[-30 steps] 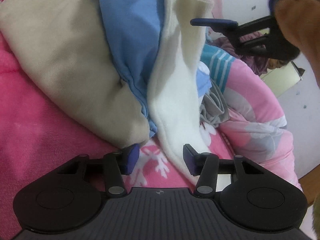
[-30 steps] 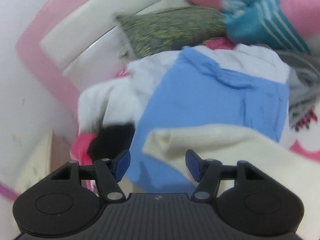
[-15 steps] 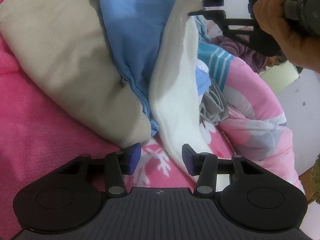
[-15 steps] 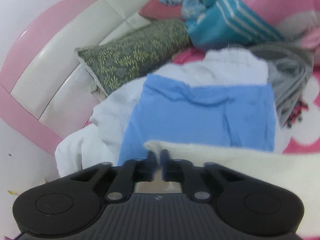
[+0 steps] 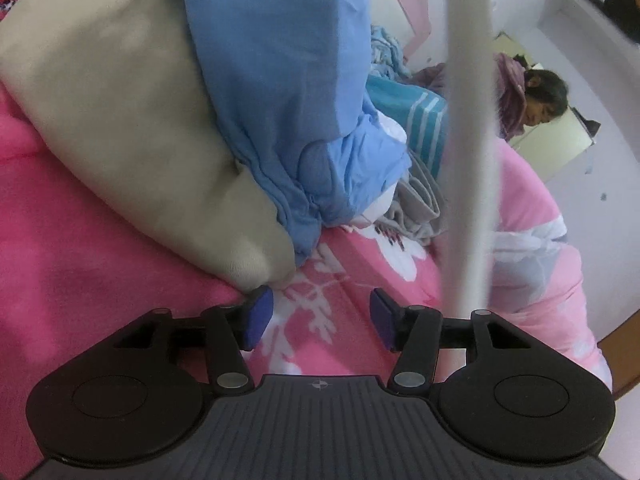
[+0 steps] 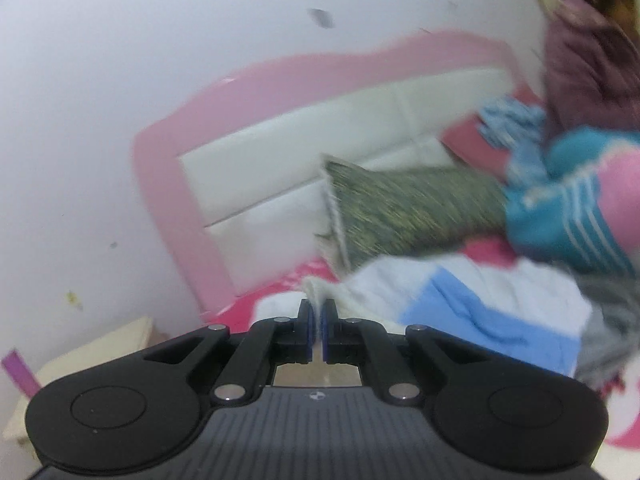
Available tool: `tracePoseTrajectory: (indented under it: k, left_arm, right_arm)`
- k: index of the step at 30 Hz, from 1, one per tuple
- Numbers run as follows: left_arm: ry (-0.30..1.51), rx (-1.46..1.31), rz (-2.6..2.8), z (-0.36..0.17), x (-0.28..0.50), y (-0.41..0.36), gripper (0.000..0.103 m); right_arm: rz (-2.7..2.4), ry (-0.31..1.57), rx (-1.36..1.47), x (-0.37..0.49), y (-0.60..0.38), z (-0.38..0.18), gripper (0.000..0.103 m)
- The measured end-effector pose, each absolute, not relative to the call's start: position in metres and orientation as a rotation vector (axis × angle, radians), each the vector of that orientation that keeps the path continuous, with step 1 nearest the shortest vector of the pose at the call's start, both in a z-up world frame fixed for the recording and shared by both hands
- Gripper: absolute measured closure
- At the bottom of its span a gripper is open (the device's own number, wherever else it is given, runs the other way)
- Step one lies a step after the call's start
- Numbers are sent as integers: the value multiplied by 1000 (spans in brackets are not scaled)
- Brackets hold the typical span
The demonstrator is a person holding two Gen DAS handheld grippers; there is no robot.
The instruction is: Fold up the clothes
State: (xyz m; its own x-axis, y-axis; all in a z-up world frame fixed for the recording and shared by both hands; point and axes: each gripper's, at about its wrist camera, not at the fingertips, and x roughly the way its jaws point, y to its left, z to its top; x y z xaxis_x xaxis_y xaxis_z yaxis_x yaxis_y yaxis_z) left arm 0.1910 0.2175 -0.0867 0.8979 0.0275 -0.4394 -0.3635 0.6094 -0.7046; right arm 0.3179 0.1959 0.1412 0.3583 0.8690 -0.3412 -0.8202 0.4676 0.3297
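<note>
Left gripper (image 5: 318, 318) hangs low over my pink blanket (image 5: 100, 248), its jaws opening with only blanket showing between them; I see a beige garment (image 5: 120, 120) touching the left pad, a blue garment (image 5: 280, 92) heaped against it, grey cloth (image 5: 420, 204) behind, and the cream cloth (image 5: 472, 140) hanging as a blurred strip just right of the gripper, hiding part of the bedding. Right gripper (image 6: 318, 330), from its own camera, is pinched tight on that cream cloth's edge (image 6: 320, 290), with a green cushion (image 6: 412, 212) against the headboard (image 6: 288, 160) ahead

free: pink blanket (image 5: 100, 248) | blocked: clothes pile (image 5: 168, 112), hanging cream cloth (image 5: 472, 152)
</note>
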Motion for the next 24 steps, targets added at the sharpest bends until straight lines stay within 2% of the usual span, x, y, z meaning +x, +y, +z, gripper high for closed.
tracePoseTrajectory:
  k: [4, 12, 15, 16, 17, 18, 24]
  left_arm:
    - [404, -880, 247, -87, 192, 212, 49]
    - [399, -849, 265, -87, 193, 207, 49]
    - [395, -839, 270, -87, 193, 205, 49]
    - [395, -837, 272, -87, 194, 204, 49]
    - [395, -835, 275, -86, 194, 204, 49]
    - [395, -833, 277, -86, 194, 204, 49]
    - [384, -838, 298, -85, 186, 207, 49]
  right_arm:
    - [1104, 527, 89, 323, 217, 136, 99]
    - [1060, 728, 21, 359, 275, 70, 96]
    - [1026, 796, -13, 363, 282, 63, 85]
    - [1033, 784, -4, 361, 277, 68, 76]
    - [1036, 759, 1, 357, 270, 75, 62]
    - [1033, 716, 2, 351, 260, 86, 57]
    - [925, 582, 69, 310, 153, 153, 56]
